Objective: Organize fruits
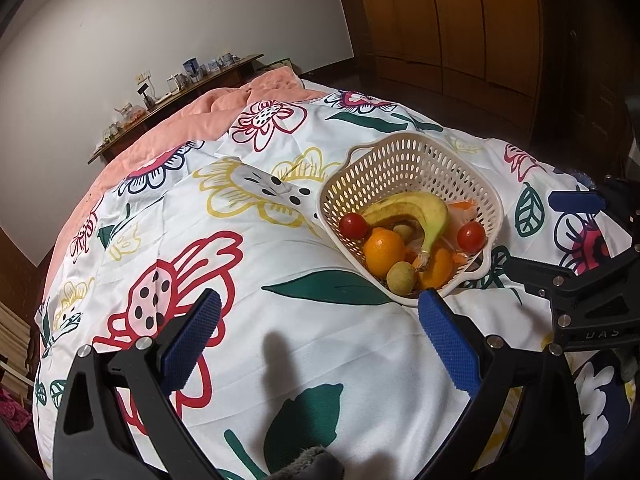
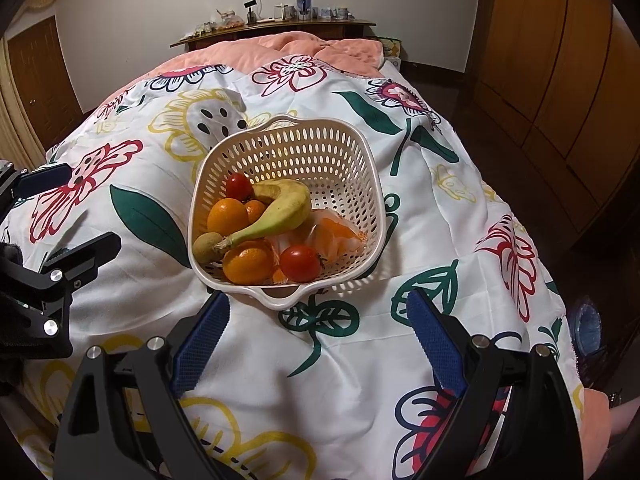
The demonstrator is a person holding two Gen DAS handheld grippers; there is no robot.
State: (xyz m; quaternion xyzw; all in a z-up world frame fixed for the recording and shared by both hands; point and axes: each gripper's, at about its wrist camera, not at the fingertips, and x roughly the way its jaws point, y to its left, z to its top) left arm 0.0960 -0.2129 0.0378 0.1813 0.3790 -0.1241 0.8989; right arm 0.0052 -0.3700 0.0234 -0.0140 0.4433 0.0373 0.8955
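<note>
A cream perforated basket (image 2: 344,152) (image 1: 416,160) sits on a flowered bedspread. In it lie a banana (image 2: 280,210) (image 1: 424,210), two red tomatoes (image 2: 300,263) (image 1: 471,236), several oranges (image 2: 248,262) (image 1: 384,252), a small green-brown fruit (image 2: 206,245) (image 1: 401,278) and a clear wrapper (image 2: 336,236). My right gripper (image 2: 316,312) is open and empty, just in front of the basket's near handle. My left gripper (image 1: 320,308) is open and empty, to the left of the basket, its right finger near the basket's corner. Each gripper shows at the edge of the other's view.
The bedspread (image 2: 360,360) covers a bed with a pink quilt (image 2: 280,48) at the far end. A wooden shelf with cups and jars (image 2: 280,20) stands against the wall. Wooden wardrobes (image 2: 560,60) line the right side.
</note>
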